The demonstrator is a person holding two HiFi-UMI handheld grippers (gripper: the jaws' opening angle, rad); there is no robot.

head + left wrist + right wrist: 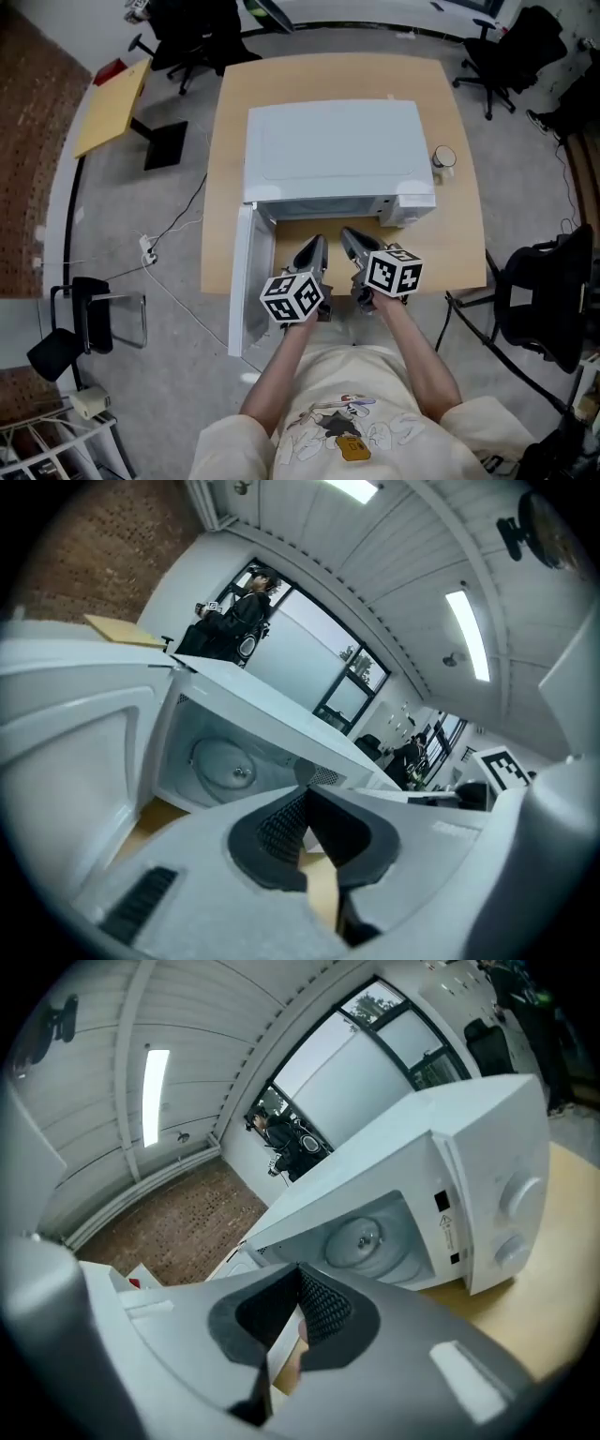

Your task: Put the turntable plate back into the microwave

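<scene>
Turntable plate point(225, 761) apparently seated on the cavity floor of the microwave point(333, 155), whose door point(242, 281) hangs open. Left gripper point(316, 246) and right gripper point(351, 238), jaws together and empty, are held outside the opening, suggesting placement is done.

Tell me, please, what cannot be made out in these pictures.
- Head view: the microwave roof hides the cavity.
- Head view: the cup is too small to show its contents.
- Right gripper view: the label print is too small to read.
- Both gripper views: whether the plate sits level is unclear, too small.
</scene>
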